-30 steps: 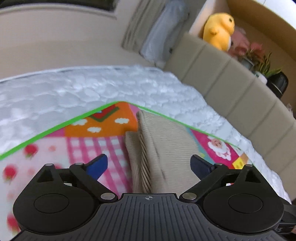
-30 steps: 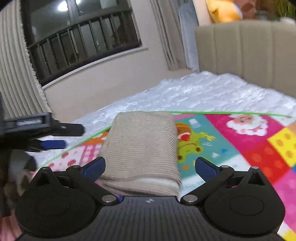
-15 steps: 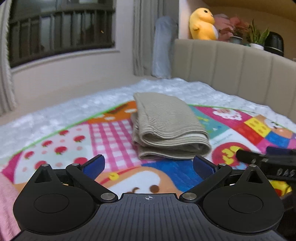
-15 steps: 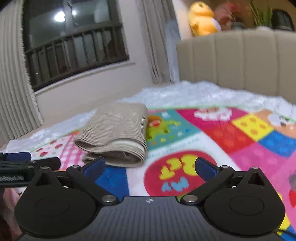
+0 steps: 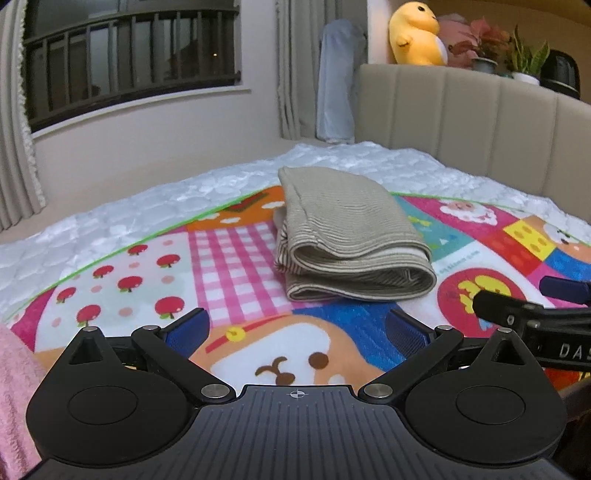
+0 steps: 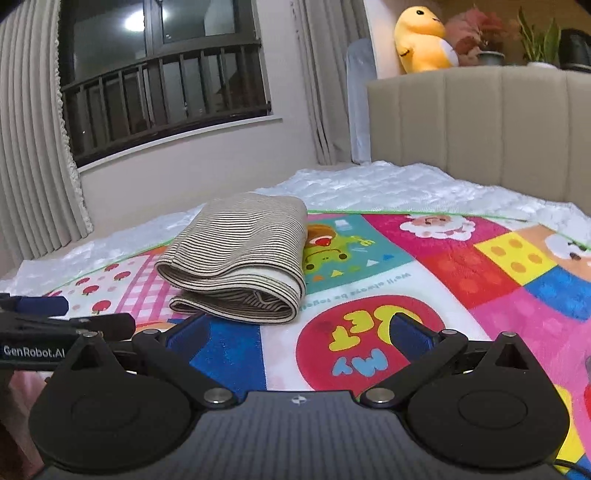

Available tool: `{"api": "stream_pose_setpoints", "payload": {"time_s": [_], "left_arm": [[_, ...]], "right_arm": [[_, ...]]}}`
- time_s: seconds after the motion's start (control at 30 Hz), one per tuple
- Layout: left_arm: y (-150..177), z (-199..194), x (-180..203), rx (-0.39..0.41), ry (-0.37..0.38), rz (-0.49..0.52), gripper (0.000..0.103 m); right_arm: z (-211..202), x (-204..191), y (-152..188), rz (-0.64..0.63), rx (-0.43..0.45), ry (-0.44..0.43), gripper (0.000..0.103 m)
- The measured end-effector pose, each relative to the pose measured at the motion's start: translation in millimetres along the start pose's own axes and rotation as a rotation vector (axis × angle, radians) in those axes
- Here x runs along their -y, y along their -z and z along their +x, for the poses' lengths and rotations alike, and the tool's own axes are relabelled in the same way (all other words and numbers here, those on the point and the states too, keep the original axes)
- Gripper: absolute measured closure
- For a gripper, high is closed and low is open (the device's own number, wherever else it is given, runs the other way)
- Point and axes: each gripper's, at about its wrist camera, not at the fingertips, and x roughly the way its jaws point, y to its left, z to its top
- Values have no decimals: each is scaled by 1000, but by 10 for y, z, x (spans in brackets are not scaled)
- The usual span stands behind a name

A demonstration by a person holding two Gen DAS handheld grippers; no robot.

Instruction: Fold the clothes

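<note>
A beige striped garment (image 5: 347, 229) lies folded into a compact stack on the colourful play mat (image 5: 236, 258). It also shows in the right wrist view (image 6: 243, 251). My left gripper (image 5: 297, 326) is open and empty, held back from the garment's near edge. My right gripper (image 6: 295, 332) is open and empty, just short of the garment's near right corner. The right gripper's fingers show at the right edge of the left wrist view (image 5: 524, 314). The left gripper's fingers show at the left edge of the right wrist view (image 6: 55, 317).
The mat lies on a white quilted mattress (image 5: 110, 206). A beige padded headboard (image 5: 480, 122) stands behind, with a yellow plush toy (image 5: 417, 35) and potted plants (image 5: 524, 55) on top. A pink cloth (image 5: 14, 387) lies at the near left. A window with bars (image 6: 162, 92) is at the back.
Both grippers have pulled back from the folded garment and levelled out. The garment lies still on the mat, farther from both grippers than before.
</note>
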Motion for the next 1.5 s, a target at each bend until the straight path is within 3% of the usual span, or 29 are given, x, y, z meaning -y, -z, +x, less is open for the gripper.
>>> {"api": "stream_pose_setpoints", "payload": {"time_s": [0.33,1.5], "left_arm": [[-13,17,-54,-21,2,-36,0],[-8,-8,-30,0,8,-9,0]], "right_arm": [[10,42,8,31,3,11,0],[30,37,15,36,0,19,0]]}}
